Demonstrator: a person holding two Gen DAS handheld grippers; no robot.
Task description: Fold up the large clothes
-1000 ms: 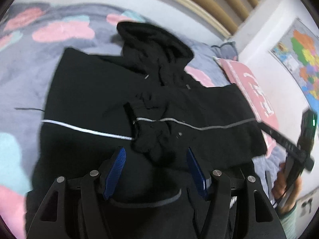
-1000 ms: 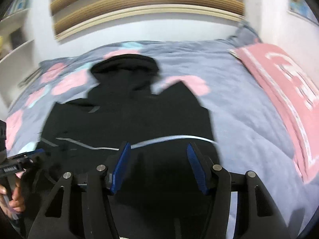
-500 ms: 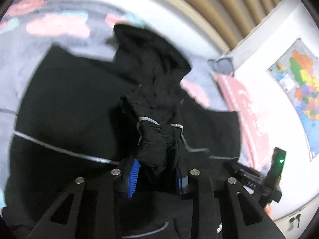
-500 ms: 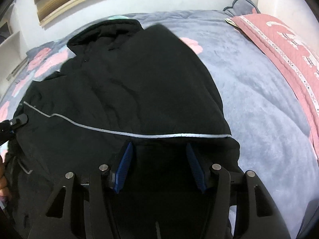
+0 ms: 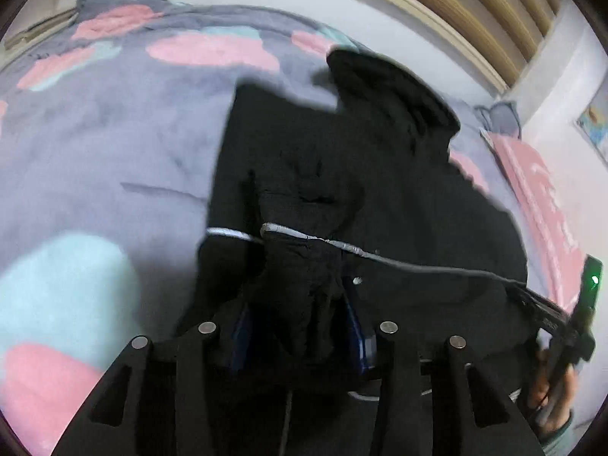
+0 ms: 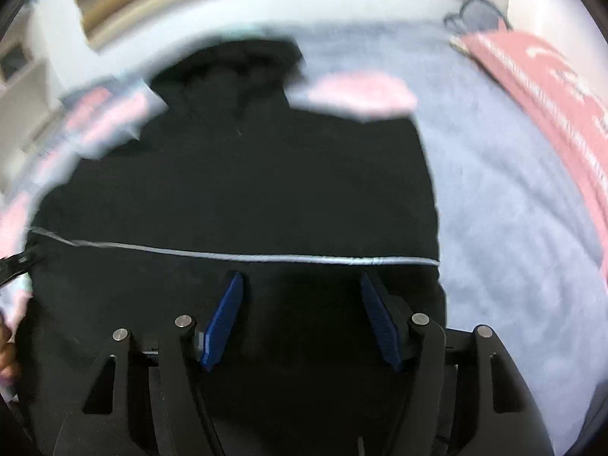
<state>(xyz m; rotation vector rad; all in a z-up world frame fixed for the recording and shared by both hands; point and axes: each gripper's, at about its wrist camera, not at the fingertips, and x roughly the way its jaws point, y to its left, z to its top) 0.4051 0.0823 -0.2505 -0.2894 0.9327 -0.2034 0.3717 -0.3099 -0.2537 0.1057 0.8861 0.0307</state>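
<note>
A black hooded jacket [image 5: 399, 197] with a thin reflective stripe lies spread on the bed, hood toward the headboard; it also fills the right wrist view [image 6: 247, 190]. My left gripper [image 5: 300, 326] is shut on a bunched fold of the jacket's black fabric [image 5: 304, 273] and holds it raised over the jacket's body. My right gripper [image 6: 300, 319] is open, with its blue pads [image 6: 222, 319] spread just above the jacket below the stripe, holding nothing. The right gripper also shows at the right edge of the left wrist view [image 5: 562, 323].
The bed is covered by a grey fleece blanket [image 5: 114, 159] with pink and teal patches. A pink quilted pillow [image 6: 551, 87] lies at the right side. A wooden slatted headboard [image 5: 475, 3] and white walls stand behind.
My left gripper closed on the bunched fabric and has carried it leftward across the jacket. My right gripper stayed open and pulled back a little, showing more of the jacket and bed.
</note>
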